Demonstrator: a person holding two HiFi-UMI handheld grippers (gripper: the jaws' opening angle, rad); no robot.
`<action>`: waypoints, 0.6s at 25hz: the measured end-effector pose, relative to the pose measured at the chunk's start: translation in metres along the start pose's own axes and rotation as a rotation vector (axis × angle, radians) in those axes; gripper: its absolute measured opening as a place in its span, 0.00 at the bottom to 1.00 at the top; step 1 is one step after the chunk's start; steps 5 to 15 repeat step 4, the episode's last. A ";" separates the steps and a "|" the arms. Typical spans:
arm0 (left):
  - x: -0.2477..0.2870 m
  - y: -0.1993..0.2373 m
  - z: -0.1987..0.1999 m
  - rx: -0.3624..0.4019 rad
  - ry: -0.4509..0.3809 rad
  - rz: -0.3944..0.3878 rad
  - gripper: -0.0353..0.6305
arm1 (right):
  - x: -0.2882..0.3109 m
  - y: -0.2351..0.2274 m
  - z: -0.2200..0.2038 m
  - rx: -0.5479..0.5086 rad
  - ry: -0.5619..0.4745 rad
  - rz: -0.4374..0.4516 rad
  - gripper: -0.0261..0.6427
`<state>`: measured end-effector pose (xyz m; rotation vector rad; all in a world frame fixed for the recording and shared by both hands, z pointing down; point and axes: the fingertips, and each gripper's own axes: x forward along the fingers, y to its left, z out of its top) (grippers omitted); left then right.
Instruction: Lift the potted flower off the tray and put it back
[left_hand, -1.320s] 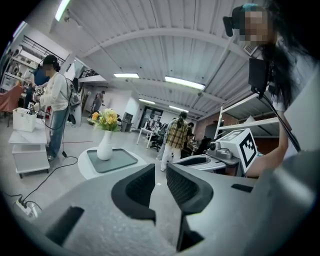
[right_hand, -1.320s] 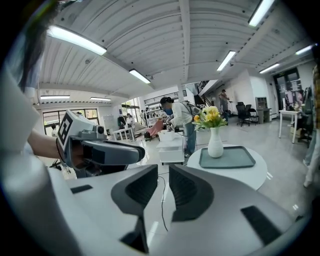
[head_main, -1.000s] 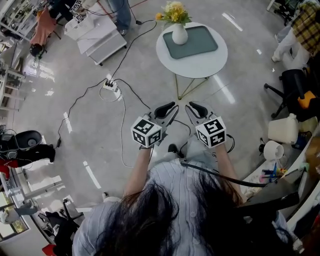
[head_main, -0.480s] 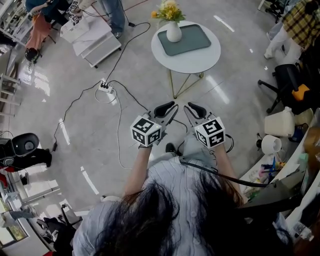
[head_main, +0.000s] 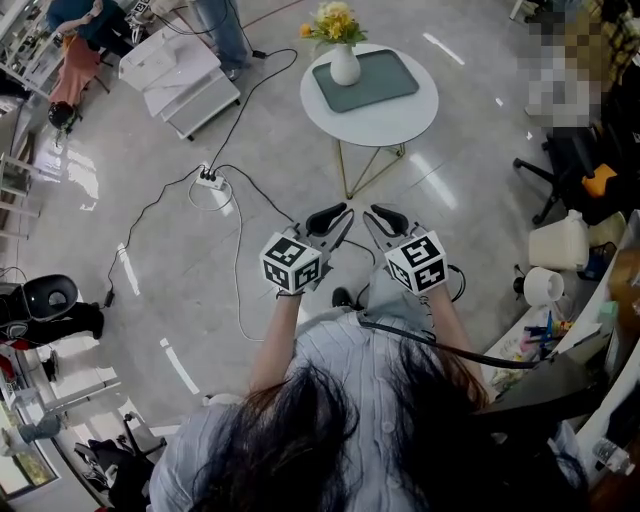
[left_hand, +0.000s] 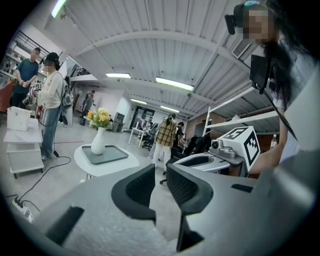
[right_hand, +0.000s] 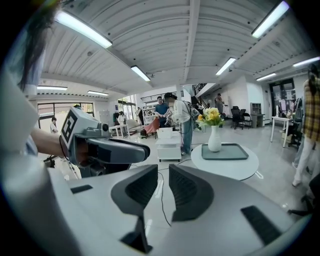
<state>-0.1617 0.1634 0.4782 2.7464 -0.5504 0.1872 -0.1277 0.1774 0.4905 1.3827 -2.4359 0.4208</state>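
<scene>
Potted flower (head_main: 343, 48) on tray (head_main: 388, 80), L tongs (head_main: 334, 216) closed, R tongs (head_main: 384, 216) closed

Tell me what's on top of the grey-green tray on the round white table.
A white vase of yellow flowers stands near one corner of the tray. The rest of the tray looks bare. The patch under the vase is covered.

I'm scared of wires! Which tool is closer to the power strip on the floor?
Left. The left tool hangs on the power strip's side; the right tool sits beyond it, farther off.
</scene>
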 end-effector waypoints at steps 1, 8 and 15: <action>-0.001 0.001 0.000 0.001 -0.001 0.003 0.18 | 0.001 0.001 0.000 -0.002 0.000 0.002 0.17; -0.005 0.007 -0.001 -0.002 -0.004 0.011 0.18 | 0.006 0.004 -0.001 -0.009 0.005 0.008 0.17; -0.005 0.007 -0.001 -0.002 -0.004 0.011 0.18 | 0.006 0.004 -0.001 -0.009 0.005 0.008 0.17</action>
